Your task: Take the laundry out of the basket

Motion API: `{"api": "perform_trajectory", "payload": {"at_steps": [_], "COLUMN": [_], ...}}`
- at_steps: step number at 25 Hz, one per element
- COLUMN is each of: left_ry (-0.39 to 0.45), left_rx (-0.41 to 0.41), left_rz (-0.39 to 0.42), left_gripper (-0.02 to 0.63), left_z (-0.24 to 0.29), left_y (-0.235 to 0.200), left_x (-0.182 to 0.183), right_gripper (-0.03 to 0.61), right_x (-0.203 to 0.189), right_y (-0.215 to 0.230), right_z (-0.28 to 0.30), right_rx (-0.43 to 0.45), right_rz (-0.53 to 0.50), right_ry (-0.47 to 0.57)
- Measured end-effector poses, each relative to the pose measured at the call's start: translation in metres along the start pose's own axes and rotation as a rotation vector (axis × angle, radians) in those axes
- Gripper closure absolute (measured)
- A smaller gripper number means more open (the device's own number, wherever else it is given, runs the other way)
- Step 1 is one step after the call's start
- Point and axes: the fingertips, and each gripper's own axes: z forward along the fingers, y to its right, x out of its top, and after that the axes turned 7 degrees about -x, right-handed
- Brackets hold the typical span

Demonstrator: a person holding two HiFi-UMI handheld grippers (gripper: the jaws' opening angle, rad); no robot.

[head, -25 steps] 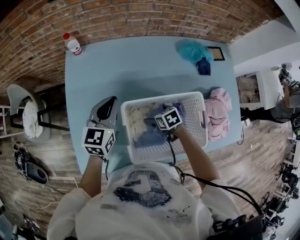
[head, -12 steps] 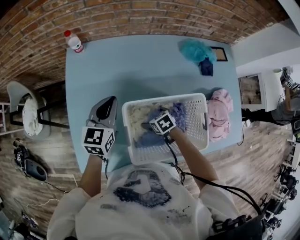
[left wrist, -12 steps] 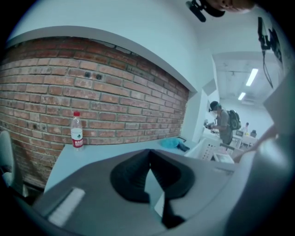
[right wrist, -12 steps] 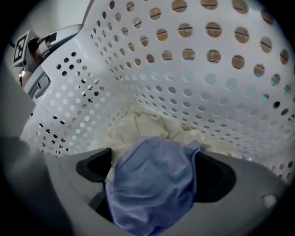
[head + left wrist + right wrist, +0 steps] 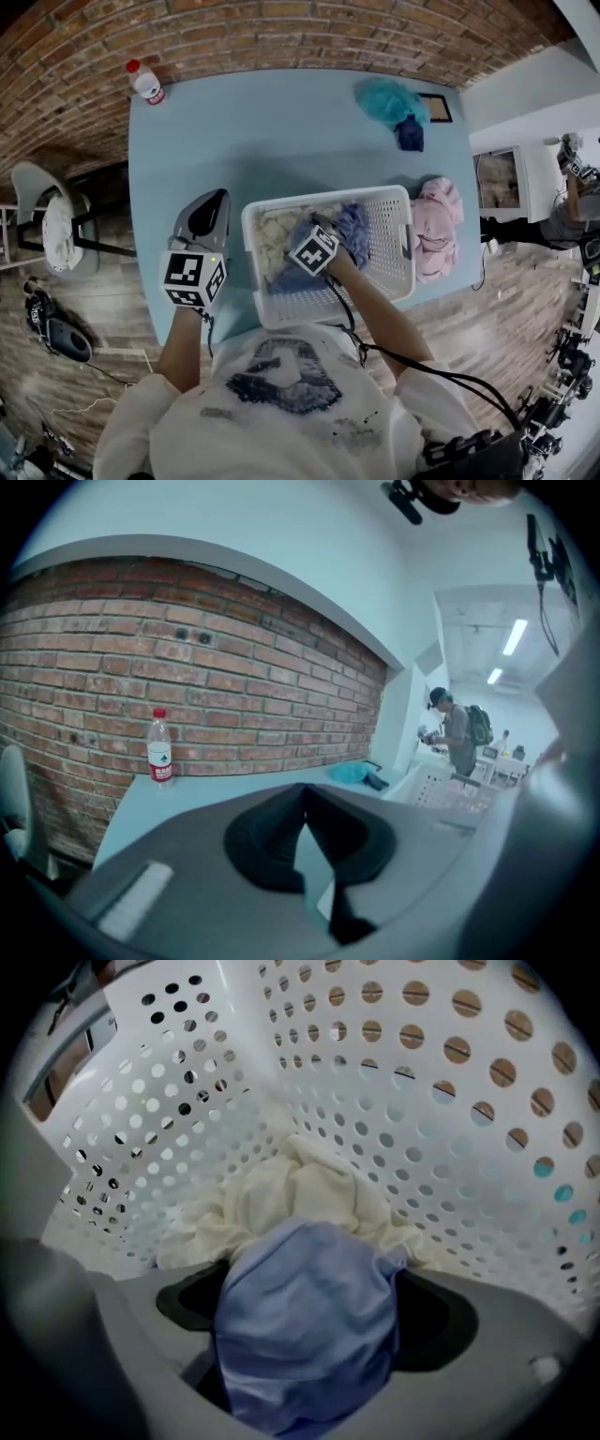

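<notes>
We find the right gripper [image 5: 300, 1372] inside the white perforated plastic basket [image 5: 398, 234]. Its jaws are clamped on a lavender-blue cloth garment [image 5: 305, 1288] atop a cream cloth garment [image 5: 300, 1190], evidently ready for lifting out. The left gripper [image 5: 302, 803], jaws together and empty, waits beside the basket, judged clear of the work.
</notes>
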Motion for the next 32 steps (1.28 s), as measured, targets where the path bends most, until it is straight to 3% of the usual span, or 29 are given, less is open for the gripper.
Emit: {"api": "perform_trajectory", "payload": {"at_steps": [6,10,14,24,32], "left_ry": [-0.002,-0.001,0.001,0.018,0.029], "left_rx": [0.001,0.002,0.001,0.019,0.047], "left_rz": [-0.002,0.002,0.013,0.033,0.036], "left_gripper": [0.623,0.623,0.623,0.623,0.623], "left_z": [-0.006,-0.008,-0.009,-0.027,-0.051], "left_y": [0.001,0.002,0.006,0.014,0.02], "left_x": [-0.001,0.001,0.005,0.015,0.013], "right_gripper": [0.158,0.325,0.401,0.432,0.434], "right_x": [0.0,-0.001,-0.001,-0.009,0.01], "right_y": [0.0,-0.005,-0.006,-0.002,0.004], "right_z": [-0.003,-0.006,-0.009,-0.018,-0.051], "right_rx": [-0.003,0.024,0.077,0.155,0.137], "right_rz": [-0.039,-0.081,-0.04,0.104,0.143], "right_ry": [-0.018,-0.025,-0.026,-0.032,0.071]}}
